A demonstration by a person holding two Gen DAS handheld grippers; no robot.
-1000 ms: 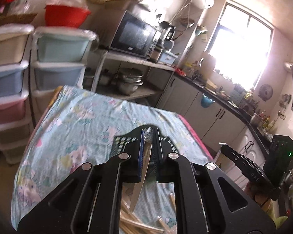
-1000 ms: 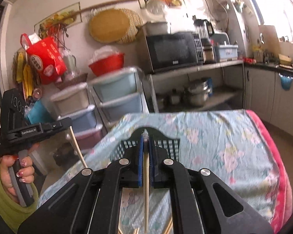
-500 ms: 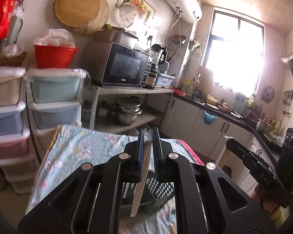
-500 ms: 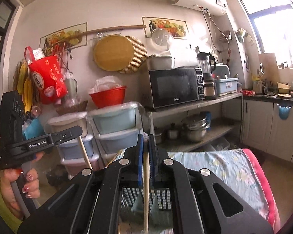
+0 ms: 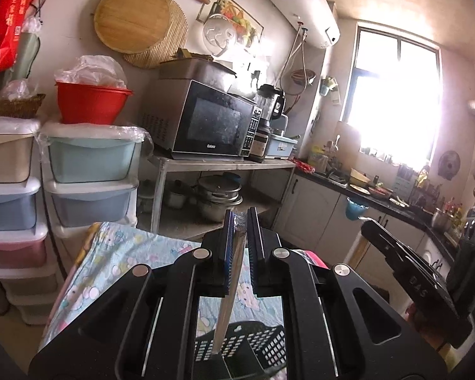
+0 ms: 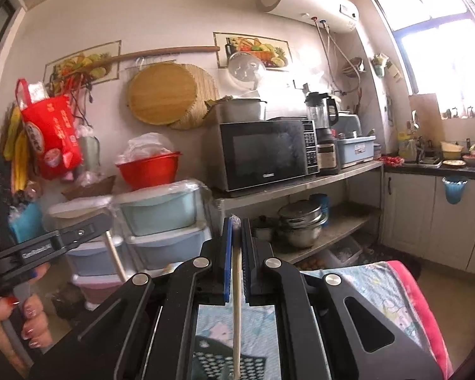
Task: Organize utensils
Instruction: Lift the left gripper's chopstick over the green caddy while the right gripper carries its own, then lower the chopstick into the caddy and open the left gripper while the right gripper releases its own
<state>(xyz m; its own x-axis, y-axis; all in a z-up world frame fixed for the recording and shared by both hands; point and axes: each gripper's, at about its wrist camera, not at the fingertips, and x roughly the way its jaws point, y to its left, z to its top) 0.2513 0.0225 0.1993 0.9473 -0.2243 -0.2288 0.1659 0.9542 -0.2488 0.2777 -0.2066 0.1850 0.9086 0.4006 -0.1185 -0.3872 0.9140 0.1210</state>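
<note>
My left gripper (image 5: pixel 239 221) is shut on a wrapped chopstick (image 5: pixel 229 294) that hangs down toward the black mesh basket (image 5: pixel 253 342) below it. My right gripper (image 6: pixel 236 224) is shut on another pale chopstick (image 6: pixel 236 310), which points down at the same basket (image 6: pixel 212 364). Both grippers are raised above the table with its flowered blue cloth (image 5: pixel 110 269) and tilt upward. The right gripper shows in the left wrist view (image 5: pixel 405 285), and the left gripper in the right wrist view (image 6: pixel 47 243), each with its stick.
Stacked plastic drawers (image 5: pixel 88 174) with a red bowl (image 5: pixel 91 101) stand behind the table. A microwave (image 6: pixel 266 155) sits on a metal shelf with pots (image 6: pixel 300 224) under it. Kitchen counter and cabinets (image 6: pixel 433 215) run along the right.
Both grippers have lifted and tilted up with their chopsticks. The table and basket have dropped low in both views, and the loose chopsticks on the cloth are out of sight.
</note>
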